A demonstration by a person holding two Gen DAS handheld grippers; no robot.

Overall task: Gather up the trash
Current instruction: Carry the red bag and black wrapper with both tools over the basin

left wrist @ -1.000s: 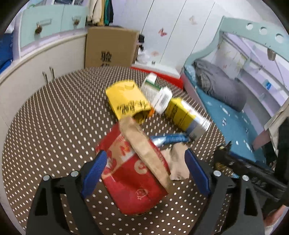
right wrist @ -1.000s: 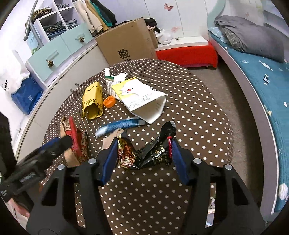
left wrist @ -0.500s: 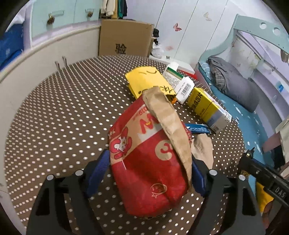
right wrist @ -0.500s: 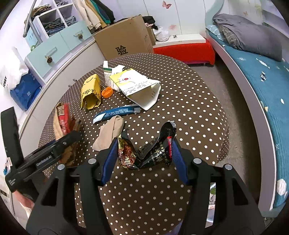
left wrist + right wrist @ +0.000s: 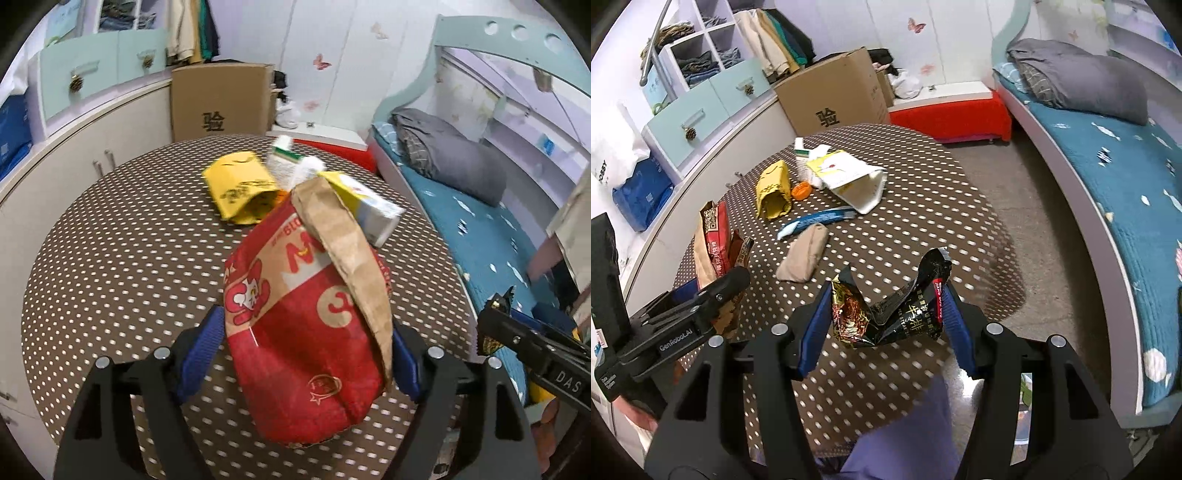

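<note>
A red and tan paper bag (image 5: 303,332) hangs tilted above the brown polka-dot table (image 5: 110,240), with my left gripper (image 5: 306,343) shut on its lower half. In the right wrist view the same bag (image 5: 716,243) shows at the left. My right gripper (image 5: 886,314) is shut on a crumpled black snack wrapper (image 5: 890,321), held over the table's near edge (image 5: 923,192). On the table lie a yellow pouch (image 5: 774,190), an orange cap (image 5: 801,191), a white and yellow carton (image 5: 849,181), a blue wrapper (image 5: 816,221) and a beige crumpled paper (image 5: 803,254).
A cardboard box (image 5: 221,99) and pale cabinets (image 5: 92,129) stand behind the table. A red bench (image 5: 949,114) and a bed with a blue cover (image 5: 1126,184) lie to the right, with bare floor between. A purple garment (image 5: 905,424) of the person shows below.
My left gripper closed on the red bag, which lay on the table, and lifted it. Both grippers drew back toward the table's near edge. The right one kept the black wrapper.
</note>
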